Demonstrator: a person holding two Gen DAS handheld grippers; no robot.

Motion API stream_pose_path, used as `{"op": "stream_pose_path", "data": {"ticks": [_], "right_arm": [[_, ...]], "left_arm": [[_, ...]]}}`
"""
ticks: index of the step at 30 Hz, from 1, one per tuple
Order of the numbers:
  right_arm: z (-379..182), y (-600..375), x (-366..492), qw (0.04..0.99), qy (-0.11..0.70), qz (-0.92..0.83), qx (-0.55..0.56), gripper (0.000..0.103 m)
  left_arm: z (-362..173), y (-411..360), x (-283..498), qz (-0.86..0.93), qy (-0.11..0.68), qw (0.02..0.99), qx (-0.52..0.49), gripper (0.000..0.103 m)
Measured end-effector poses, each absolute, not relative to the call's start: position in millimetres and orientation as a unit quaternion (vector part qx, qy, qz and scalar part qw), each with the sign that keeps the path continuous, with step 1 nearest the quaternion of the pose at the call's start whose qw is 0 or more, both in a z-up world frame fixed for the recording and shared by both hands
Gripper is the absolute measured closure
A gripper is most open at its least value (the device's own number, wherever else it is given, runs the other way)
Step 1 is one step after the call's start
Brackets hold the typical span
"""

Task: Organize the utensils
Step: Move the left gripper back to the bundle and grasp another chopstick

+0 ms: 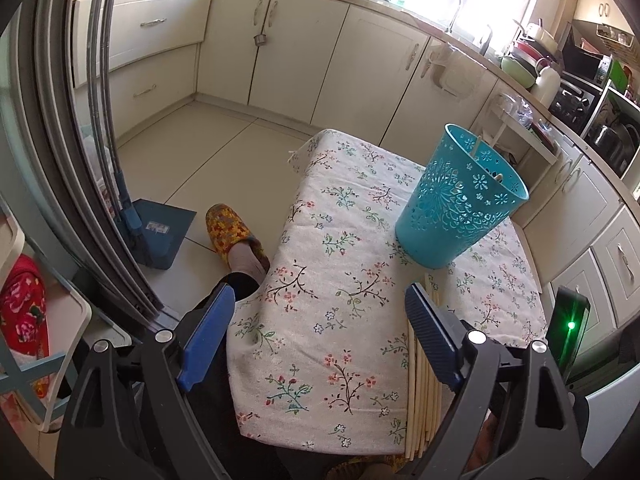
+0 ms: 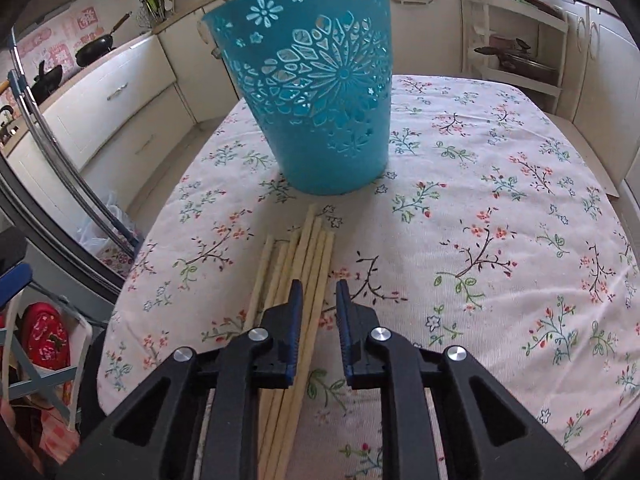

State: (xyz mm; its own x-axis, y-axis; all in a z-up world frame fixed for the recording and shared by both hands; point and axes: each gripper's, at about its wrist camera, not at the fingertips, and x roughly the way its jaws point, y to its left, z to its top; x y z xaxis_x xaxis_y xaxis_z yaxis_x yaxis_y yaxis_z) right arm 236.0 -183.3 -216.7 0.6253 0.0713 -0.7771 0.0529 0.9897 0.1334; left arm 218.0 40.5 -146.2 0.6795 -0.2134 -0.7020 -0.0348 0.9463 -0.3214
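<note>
A teal perforated bin (image 2: 324, 92) stands upright mid-table, one wooden stick (image 1: 478, 145) poking above its rim. A bundle of chopsticks (image 2: 304, 256) lies near the table's front edge, tips toward the bin. My right gripper (image 2: 318, 292) is narrowly parted over them; my left gripper (image 1: 320, 306) is spread wide, empty. Floral tablecloth (image 2: 500, 208); cream cabinets (image 1: 280, 40). Only the left view shows my slippered foot (image 1: 232, 236).

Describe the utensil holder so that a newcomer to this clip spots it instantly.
Find the table with the floral tablecloth. On it stands the turquoise plastic bucket, upright, just beyond the loose bundle of wooden chopsticks. Its cut-out flower pattern and bright colour set it apart.
</note>
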Motion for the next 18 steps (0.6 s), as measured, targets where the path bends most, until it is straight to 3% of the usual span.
{"op": "stream_pose_path", "data": {"ticks": [10,12,18], "right_arm": [[-225,-184,240,0.897,0.439,0.005,0.039,0.089],[-224,-187,240,0.896,0.442,0.012,0.035,0.095],[-221,-221,232,0.897,0.439,0.025,0.045,0.096]], "left_arm": [[-159,30,224,-0.057,0.418,0.895,-0.145,0.02],[-164,22,226,-0.061,0.429,0.892,-0.131,0.02],[-192,-20,246,-0.084,0.478,0.872,-0.063,0.02]]}}
